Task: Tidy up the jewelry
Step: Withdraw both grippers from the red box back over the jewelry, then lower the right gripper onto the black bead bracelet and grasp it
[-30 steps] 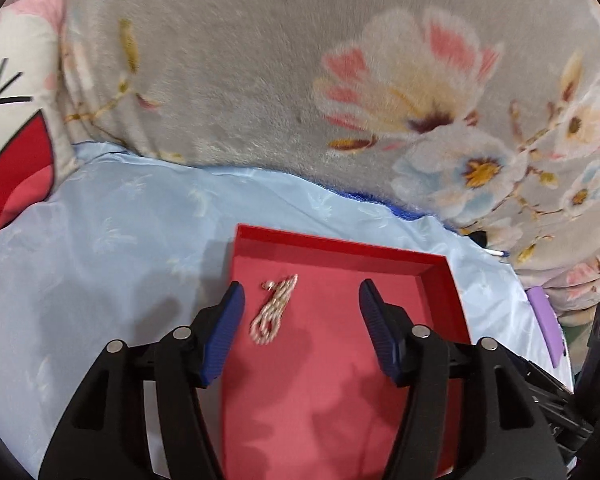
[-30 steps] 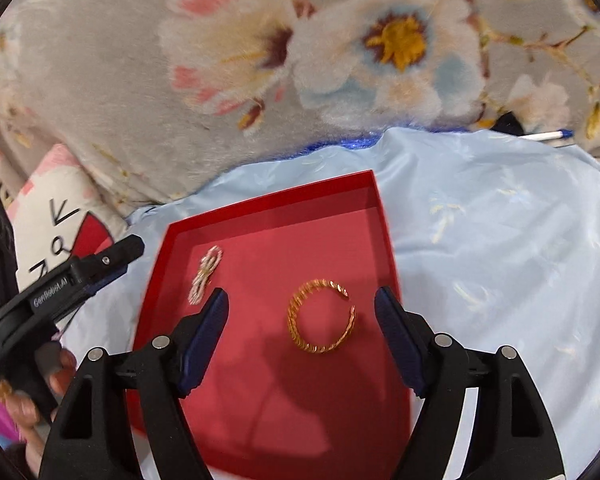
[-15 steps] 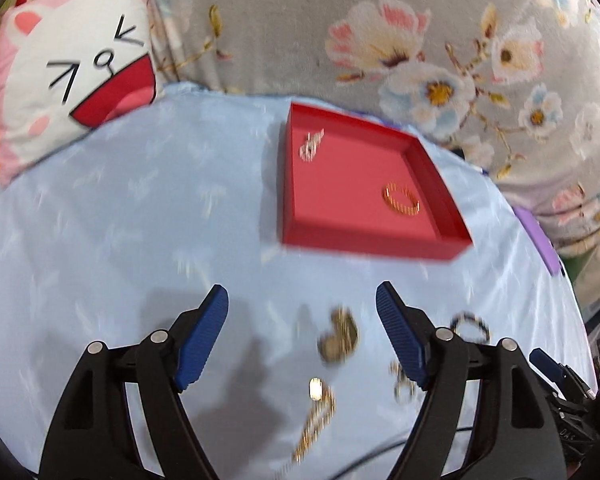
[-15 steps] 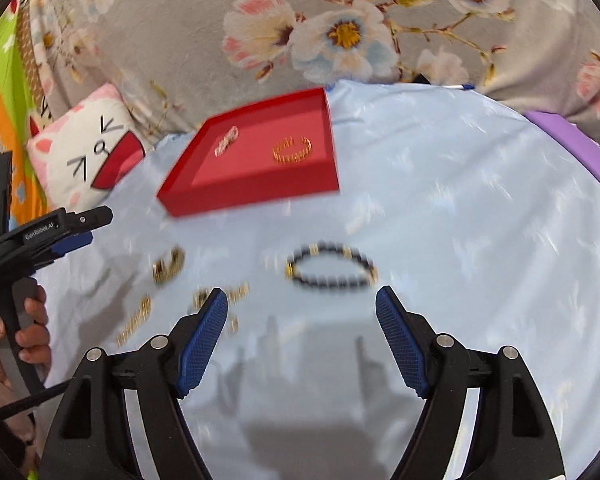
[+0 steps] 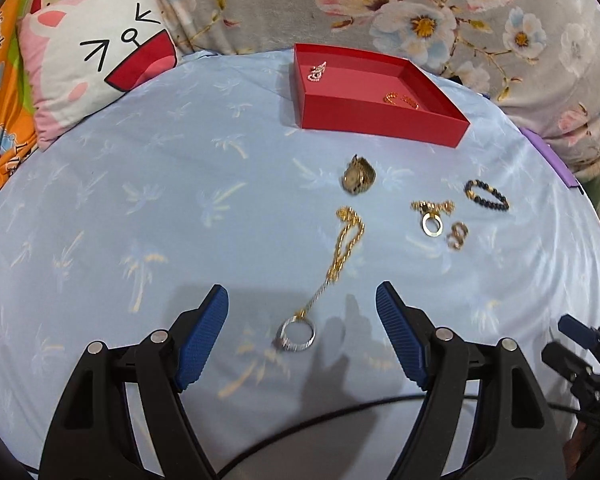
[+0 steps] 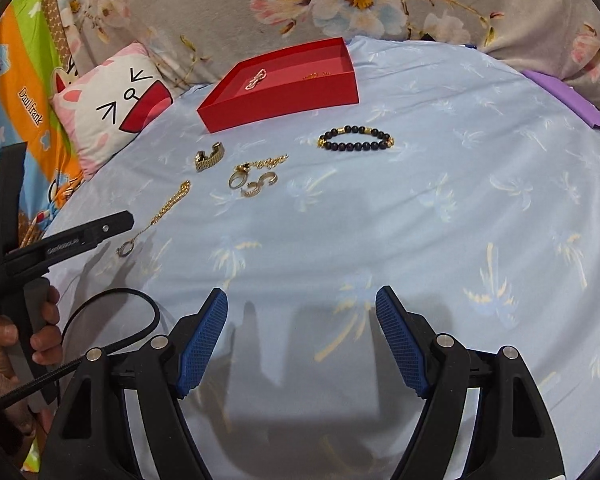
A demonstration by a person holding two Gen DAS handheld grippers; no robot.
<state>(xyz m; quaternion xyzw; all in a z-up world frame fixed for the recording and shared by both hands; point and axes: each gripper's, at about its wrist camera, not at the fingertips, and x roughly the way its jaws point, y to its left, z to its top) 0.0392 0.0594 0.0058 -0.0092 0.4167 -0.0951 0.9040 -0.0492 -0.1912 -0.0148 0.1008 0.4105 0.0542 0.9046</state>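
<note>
A red tray (image 5: pixel 380 122) (image 6: pixel 284 100) stands at the far side of the blue cloth, holding a pale beaded chain (image 5: pixel 317 72) and a gold bangle (image 5: pixel 400 100). Loose on the cloth lie a gold watch (image 5: pixel 358 178) (image 6: pixel 209 156), a gold chain with a ring (image 5: pixel 344 248) (image 6: pixel 172 204), a gold pendant (image 5: pixel 432 216), earrings (image 5: pixel 457 236) and a black bead bracelet (image 5: pixel 486 196) (image 6: pixel 356 139). My left gripper (image 5: pixel 302 294) is open, and the chain's ring end lies between its fingers, untouched. My right gripper (image 6: pixel 302 300) is open over bare cloth, well short of the bracelet.
A cat-face pillow (image 5: pixel 100 60) lies at the far left and a floral blanket (image 5: pixel 420 8) behind the tray. A purple object (image 6: pixel 572 100) sits at the cloth's right edge. A black cable (image 6: pixel 112 320) loops near the hand (image 6: pixel 40 340) holding the left gripper.
Both grippers have drawn back from over the tray to the near side of the cloth, bringing the loose jewelry into view. The left jaws stand a little wider than before.
</note>
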